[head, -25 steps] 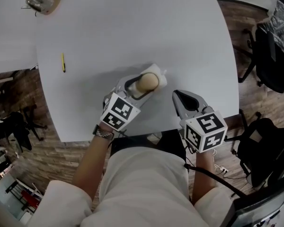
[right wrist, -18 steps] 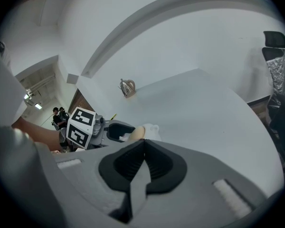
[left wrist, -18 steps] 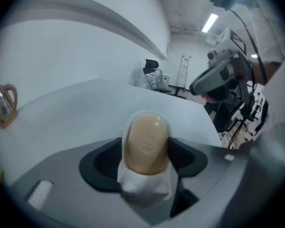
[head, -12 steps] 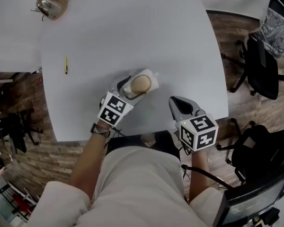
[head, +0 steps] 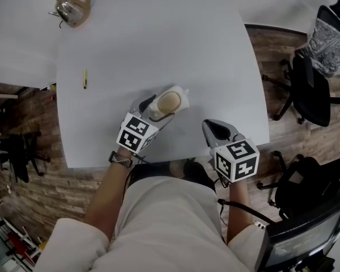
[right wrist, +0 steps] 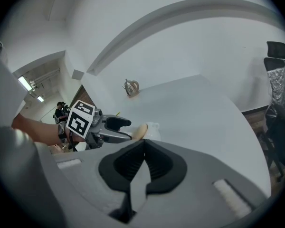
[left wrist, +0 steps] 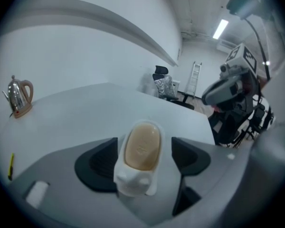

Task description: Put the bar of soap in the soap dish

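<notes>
The tan oval bar of soap (left wrist: 142, 146) lies in the white plastic soap dish (left wrist: 131, 180), which sits near the front edge of the rounded white surface (head: 158, 38). The left gripper (left wrist: 143, 156) reaches round the dish. Its dark fingers (left wrist: 102, 163) have just been opening and stand wide apart, one on each side of the dish. A clear gap shows on the right; whether the left one touches the dish wall is hard to tell. In the head view this gripper covers the dish's near end. The right gripper (head: 212, 126) hovers near the front edge, just right of the dish, its fingers closed together on nothing. Far off at the left corner stands a metal kettle with a tan handle (head: 72, 9), and a thin yellow pencil-like stick (head: 85, 79) lies nearer, well clear of the dish. To the right, on the brick-patterned floor (head: 272, 118), a black office chair (head: 309, 89) carries a crinkled silver bag (head: 328, 44), cut off by the frame edge.
</notes>
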Tool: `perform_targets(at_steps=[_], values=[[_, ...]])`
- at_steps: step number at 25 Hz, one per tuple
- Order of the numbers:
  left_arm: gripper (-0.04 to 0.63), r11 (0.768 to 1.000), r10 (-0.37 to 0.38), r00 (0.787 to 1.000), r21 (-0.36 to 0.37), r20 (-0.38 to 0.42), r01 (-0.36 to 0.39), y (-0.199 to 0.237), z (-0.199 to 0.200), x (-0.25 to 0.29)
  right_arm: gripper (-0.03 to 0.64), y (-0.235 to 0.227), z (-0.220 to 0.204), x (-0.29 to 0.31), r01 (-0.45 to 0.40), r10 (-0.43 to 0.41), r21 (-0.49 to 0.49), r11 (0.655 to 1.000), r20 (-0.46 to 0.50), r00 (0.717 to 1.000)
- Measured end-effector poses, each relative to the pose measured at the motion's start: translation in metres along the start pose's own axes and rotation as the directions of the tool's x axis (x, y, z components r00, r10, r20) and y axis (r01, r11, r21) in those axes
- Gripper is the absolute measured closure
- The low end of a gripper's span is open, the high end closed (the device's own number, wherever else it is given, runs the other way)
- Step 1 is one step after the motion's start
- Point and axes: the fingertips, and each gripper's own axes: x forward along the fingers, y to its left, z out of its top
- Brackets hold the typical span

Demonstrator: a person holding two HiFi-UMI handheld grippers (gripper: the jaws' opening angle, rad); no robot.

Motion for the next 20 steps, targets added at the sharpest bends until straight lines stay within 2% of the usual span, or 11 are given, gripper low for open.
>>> perform_targets(at_steps=[3, 9, 16, 20], values=[[0.233, 1.000, -0.002, 1.000, -0.015, -0.011, 0.002, -0.005, -0.001, -0.007, 0.614, 0.004, 0.003, -0.003, -0.004, 0.005, -0.017, 1.000, 0.009, 1.000], [0.296, 0.996, 0.018, 0.999, -0.093, 0.049, -0.013, -0.017, 0.003, -0.025, 0.614, 0.012, 0.002, -0.011, -0.010, 0.010, -0.048, 0.999, 0.011, 1.000], [0.334, 0.993, 0.088, 0.990, -0.084, 0.110, -0.079, -0.015, 0.021, -0.046, 0.614, 0.014, 0.021, -0.024, 0.009, -0.002, -0.112, 0.994, 0.058, 0.998], [0.341, 0.992, 0.104, 0.983, -0.084, 0.149, -0.092, -0.020, 0.034, -0.058, 0.614, 0.017, 0.029, -0.032, 0.005, 0.007, -0.140, 0.990, 0.083, 0.997]])
